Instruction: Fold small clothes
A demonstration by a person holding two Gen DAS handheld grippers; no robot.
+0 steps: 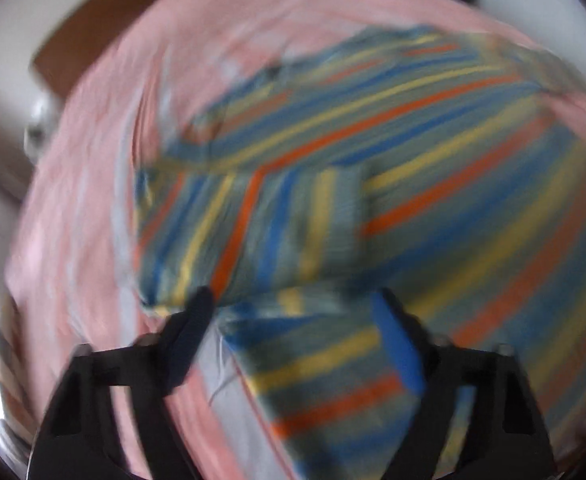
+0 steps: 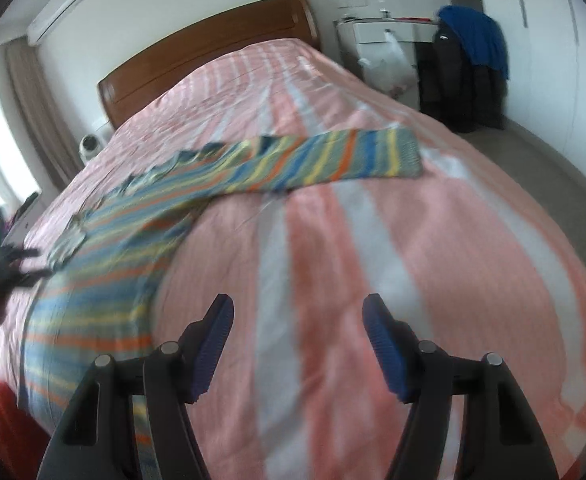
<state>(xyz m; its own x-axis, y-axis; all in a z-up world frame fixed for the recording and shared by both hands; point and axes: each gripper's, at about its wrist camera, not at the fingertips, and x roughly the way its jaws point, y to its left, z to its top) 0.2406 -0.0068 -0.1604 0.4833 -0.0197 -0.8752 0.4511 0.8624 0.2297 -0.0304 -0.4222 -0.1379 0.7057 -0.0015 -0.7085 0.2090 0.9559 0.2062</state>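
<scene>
Now, step: I judge the fold is mid-way; one sleeve is already turned in over the striped jumper.
Jumper: spread near the foot edge of the bed, other sleeve stretched toward the right edge.
Left gripper: fingers apart around a fold of cloth; blur hides any pinch.
Right gripper: fingers apart, empty, over bare bedspread.
Next: I would reach for the outstretched sleeve.
Around: headboard, chair with blue cloth; nothing blocks me.
</scene>
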